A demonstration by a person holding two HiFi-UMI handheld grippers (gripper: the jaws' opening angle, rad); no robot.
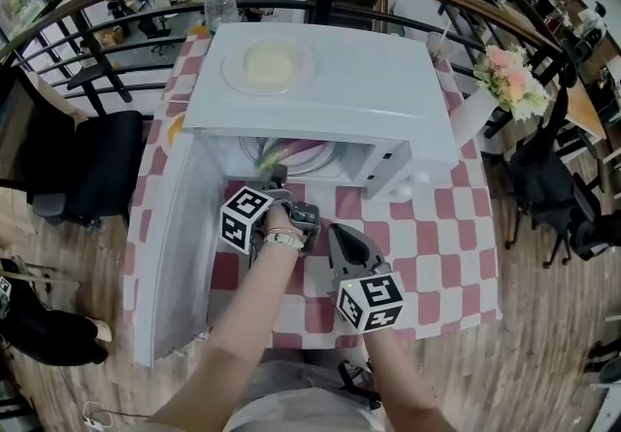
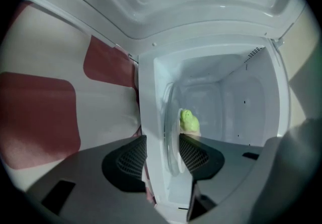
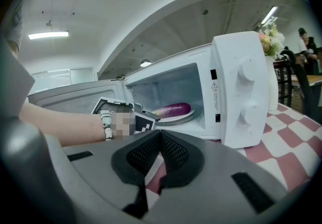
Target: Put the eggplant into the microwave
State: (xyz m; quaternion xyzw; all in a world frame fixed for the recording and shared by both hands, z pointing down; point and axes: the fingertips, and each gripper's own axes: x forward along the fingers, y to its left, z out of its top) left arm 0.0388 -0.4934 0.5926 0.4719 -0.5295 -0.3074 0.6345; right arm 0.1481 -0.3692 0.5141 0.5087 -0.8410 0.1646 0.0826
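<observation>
The purple eggplant (image 3: 176,109) lies on the glass turntable (image 3: 190,116) inside the white microwave (image 3: 241,92); its green stem (image 2: 187,120) points toward the opening. The microwave door (image 1: 179,246) hangs wide open to the left. My left gripper (image 1: 277,176) is at the mouth of the cavity, just short of the eggplant (image 1: 301,150). Its jaws (image 2: 162,157) stand apart with nothing gripped; only the turntable rim shows through the gap. My right gripper (image 1: 340,231) hovers over the tablecloth in front of the microwave, its jaws (image 3: 160,150) shut and empty.
The microwave stands on a red-and-white checked tablecloth (image 1: 437,246). A plate (image 1: 267,66) rests on the microwave's top. A water bottle (image 1: 219,1) is behind it, flowers (image 1: 512,79) at the right. A dark chair (image 1: 87,168) stands left of the table, a curved railing behind.
</observation>
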